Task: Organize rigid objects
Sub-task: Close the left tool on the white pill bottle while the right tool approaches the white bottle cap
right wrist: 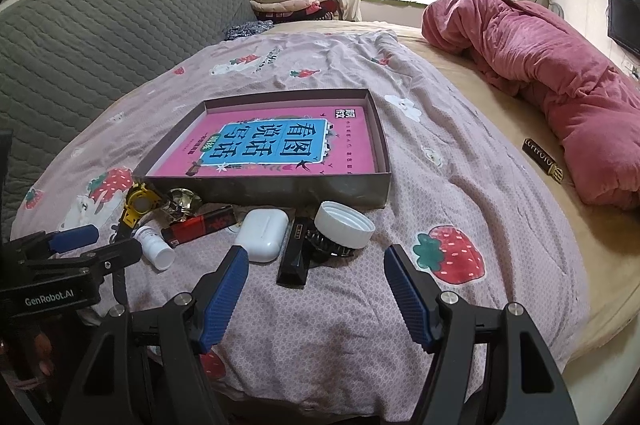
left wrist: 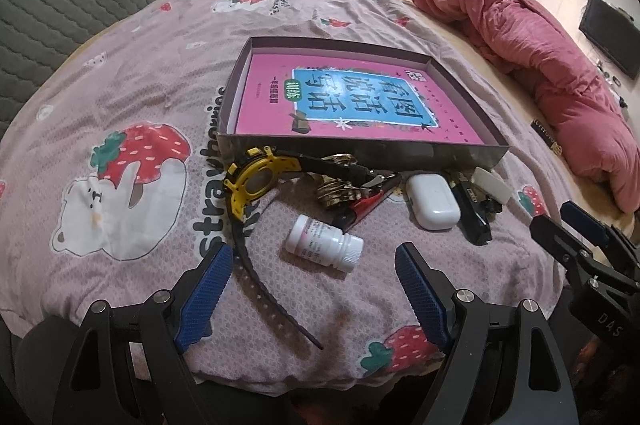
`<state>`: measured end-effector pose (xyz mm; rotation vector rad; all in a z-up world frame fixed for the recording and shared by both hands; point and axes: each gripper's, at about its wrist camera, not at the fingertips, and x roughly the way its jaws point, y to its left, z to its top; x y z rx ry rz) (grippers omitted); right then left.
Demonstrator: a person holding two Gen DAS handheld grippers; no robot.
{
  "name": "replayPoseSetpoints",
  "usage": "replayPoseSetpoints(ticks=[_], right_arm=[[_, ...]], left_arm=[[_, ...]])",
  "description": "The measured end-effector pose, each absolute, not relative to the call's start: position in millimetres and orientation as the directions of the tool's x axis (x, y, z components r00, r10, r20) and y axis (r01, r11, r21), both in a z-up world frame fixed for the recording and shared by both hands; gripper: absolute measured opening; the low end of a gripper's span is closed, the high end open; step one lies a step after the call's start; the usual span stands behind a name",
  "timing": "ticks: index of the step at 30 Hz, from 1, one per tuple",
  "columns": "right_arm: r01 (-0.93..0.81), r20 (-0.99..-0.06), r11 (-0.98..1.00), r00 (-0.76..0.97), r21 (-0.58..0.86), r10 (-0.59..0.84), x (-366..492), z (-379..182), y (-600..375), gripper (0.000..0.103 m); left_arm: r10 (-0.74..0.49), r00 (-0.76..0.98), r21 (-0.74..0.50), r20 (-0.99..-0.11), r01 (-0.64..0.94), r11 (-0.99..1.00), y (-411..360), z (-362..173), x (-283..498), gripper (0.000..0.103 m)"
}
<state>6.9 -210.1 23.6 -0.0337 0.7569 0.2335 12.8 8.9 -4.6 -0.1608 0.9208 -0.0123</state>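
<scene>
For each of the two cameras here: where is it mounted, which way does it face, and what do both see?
Left wrist: sits behind the open left gripper, facing across the bed to the box; a pill bottle lies ahead, the right gripper at its right edge.
Right wrist: sits behind the open right gripper, facing the same way; the left gripper shows at left.
Shared: box, book, watch, white case, pill bottle.

Left hand-held gripper (left wrist: 314, 289): black frame, blue ribbed pads (left wrist: 204, 295), silver screws. Right hand-held gripper (right wrist: 316, 287): same build. White lettering "GenRobot.AI" and "DAS" on housings.
</scene>
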Motion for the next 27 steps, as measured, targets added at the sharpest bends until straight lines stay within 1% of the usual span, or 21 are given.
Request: replayPoseSetpoints(ticks=[4, 7, 12, 19, 27], right_arm=[[-0.217, -0.682, 0.975, 0.705, 0.055, 0.195, 9, 23, -212, 0.07], [-0.215, -0.684, 0.975, 0.702, 0.062, 0.199, 10, 21, -215, 0.07], [-0.209, -0.684, 0.975, 0.7, 0.079, 0.205, 13, 20, -220, 0.07], [-0.188, -0.692, 0.977, 0.693, 0.098, 0.203, 19, 16, -226, 0.07], [-0.188, -0.703, 0.978, 0.684, 0.092, 0.198, 21, 11, -223, 0.07]], left_arm=[[-0.079, 0.597, -0.131, -0.799, -0.044, 0.99, 12, -6, 16, 0.084], [-0.112, 0.577, -0.128, -0.809, 0.014, 0.992, 6, -11, 22, 0.084], [-0.114, 0.556, -0.109, -0.823, 0.042, 0.993, 3, -19, 28, 0.084], [-0.072, 0.536, -0.043, -0.841, 0.066, 0.997, 4, -29, 39, 0.084], [-0.059, 0.54, -0.01, -0.84, 0.094, 0.996, 1, -30, 43, 0.084]])
